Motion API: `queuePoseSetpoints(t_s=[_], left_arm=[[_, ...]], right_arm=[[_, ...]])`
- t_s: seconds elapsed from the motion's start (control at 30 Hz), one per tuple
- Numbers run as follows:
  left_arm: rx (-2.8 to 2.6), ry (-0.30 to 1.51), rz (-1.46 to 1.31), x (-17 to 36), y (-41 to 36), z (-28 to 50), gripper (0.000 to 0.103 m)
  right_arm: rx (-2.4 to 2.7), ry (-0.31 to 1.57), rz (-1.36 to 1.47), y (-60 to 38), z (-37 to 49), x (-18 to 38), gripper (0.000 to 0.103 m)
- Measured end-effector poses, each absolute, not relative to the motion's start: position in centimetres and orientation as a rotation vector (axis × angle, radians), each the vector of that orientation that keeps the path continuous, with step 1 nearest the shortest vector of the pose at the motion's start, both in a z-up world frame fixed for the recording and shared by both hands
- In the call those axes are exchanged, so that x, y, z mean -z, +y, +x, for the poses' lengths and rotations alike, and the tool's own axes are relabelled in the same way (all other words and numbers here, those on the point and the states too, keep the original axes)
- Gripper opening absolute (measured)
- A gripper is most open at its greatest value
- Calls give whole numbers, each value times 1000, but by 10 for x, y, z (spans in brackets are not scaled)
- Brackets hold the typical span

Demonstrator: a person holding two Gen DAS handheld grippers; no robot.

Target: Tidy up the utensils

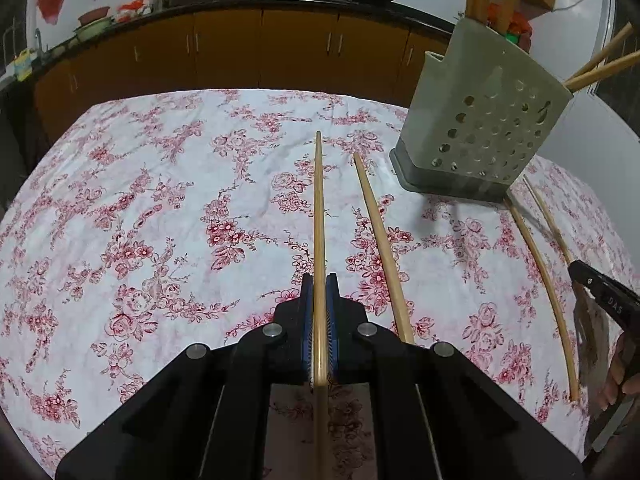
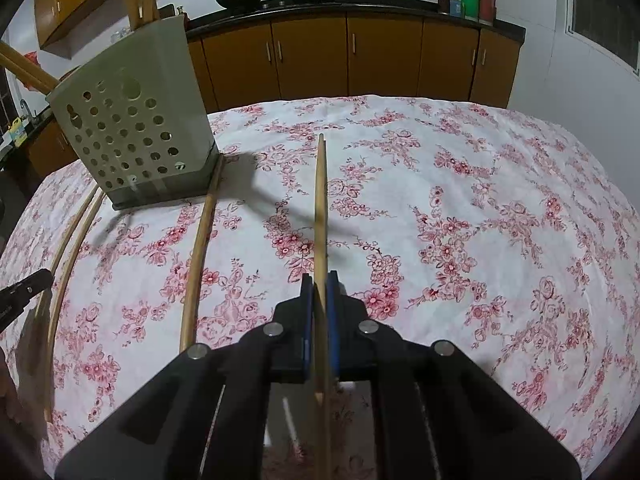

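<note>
Left gripper [image 1: 319, 280]: jaws narrow, blue pads pinching a wooden chopstick [image 1: 319, 216]. Long axis runs straight forward along the fingers, far tip pointing toward the orange cabinets [image 1: 228, 48]; rear end passes back under the gripper body.

Right gripper [image 2: 319, 278]: jaws narrow, clamped on a second chopstick [image 2: 320, 208]. Long axis forward, leaning slightly; the pointed end lies behind the pads, the blunt end ahead.

Holder: grey perforated utensil caddy [image 1: 480, 120], upright on the floral tablecloth [image 1: 140, 200], ahead and right of the left gripper, ahead and left of the right gripper. Wooden handles stand out of its top and side.

Loose stock, left view: one chopstick [image 1: 382, 248] just right of the held one, angled slightly outward; two more [image 1: 540, 268] farther right, starting near the caddy base. Right view: one chopstick [image 2: 198, 256] left of the jaws, its far tip touching or just beside the caddy base; two [image 2: 64, 256] near the left table edge.

Open room: bare cloth wide to the left of the left gripper and to the right of the right gripper. The far table edge lies ahead of both tips, the cabinets beyond it.
</note>
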State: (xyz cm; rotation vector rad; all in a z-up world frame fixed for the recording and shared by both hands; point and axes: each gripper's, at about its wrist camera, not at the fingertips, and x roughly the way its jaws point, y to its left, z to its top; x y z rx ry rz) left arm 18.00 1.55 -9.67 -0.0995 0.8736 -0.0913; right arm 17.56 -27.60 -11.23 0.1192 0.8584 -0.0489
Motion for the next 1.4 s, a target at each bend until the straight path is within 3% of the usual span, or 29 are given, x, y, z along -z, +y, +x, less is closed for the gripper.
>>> queuePoseSetpoints(t_s=[1.4], left_arm=[[116, 878, -65, 96, 14, 161, 8]], right_arm=[[34, 863, 138, -279, 163, 112, 9]])
